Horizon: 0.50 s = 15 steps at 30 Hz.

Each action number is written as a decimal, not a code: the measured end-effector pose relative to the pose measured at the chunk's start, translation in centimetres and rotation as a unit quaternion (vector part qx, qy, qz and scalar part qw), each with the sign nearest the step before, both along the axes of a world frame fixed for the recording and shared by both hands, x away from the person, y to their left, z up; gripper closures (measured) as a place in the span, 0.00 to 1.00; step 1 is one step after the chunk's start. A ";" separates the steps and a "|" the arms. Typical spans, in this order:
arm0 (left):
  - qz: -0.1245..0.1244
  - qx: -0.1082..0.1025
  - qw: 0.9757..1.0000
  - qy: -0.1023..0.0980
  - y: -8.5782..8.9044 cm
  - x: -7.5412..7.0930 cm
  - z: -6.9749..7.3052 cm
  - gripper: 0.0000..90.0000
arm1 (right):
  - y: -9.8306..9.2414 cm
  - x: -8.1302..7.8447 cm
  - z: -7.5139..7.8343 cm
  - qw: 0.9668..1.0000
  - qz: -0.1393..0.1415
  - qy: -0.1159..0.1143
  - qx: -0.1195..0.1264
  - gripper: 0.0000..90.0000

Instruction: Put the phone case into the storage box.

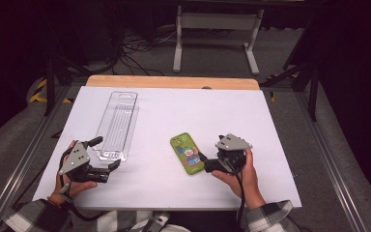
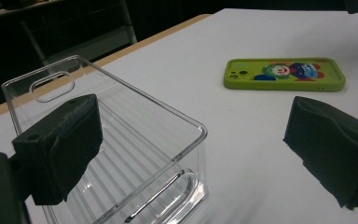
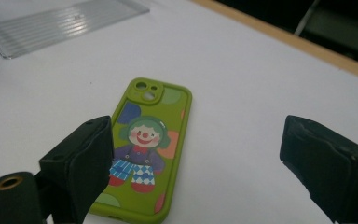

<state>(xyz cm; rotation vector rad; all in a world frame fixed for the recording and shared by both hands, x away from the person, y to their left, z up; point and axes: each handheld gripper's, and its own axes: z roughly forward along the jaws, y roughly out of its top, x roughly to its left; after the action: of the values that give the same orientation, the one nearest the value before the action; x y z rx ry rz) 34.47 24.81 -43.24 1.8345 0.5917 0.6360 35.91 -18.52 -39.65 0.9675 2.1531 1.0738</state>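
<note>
- Left tongs [image 1: 105,154]: jaws spread wide, gripping nothing, straddling the near end of a clear plastic bin [image 1: 117,124]; one jaw sits over the bin's inside, the other outside its wall.
- Bin stretches away from the left tongs, open-topped, ribbed floor, slot handles at both ends, nothing inside.
- Right tongs [image 1: 209,162]: jaws spread, gripping nothing, low at the near end of a green phone case [image 1: 187,153].
- Case lies flat on the white desk [image 1: 251,121], clown picture up, between the two tongs, apart from the bin.
</note>
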 end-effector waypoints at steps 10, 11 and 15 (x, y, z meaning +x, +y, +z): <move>0.000 0.009 1.000 0.014 0.0 0.1 -0.2 0.05 | 4.7 5.0 0.4 0.990 0.011 0.137 -0.043 0.12; -0.001 0.015 1.000 0.011 0.1 0.1 -0.2 0.05 | 5.2 5.4 0.4 0.989 0.010 0.141 -0.047 0.12; 0.000 0.011 1.000 0.024 0.0 0.2 -0.3 0.06 | 7.3 7.0 0.0 0.985 0.002 0.160 -0.064 0.13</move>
<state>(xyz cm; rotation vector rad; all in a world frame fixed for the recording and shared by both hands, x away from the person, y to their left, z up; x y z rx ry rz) 34.67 24.84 -43.49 1.8748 0.6187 0.6022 42.93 -11.24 -39.66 1.1386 2.4465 0.8120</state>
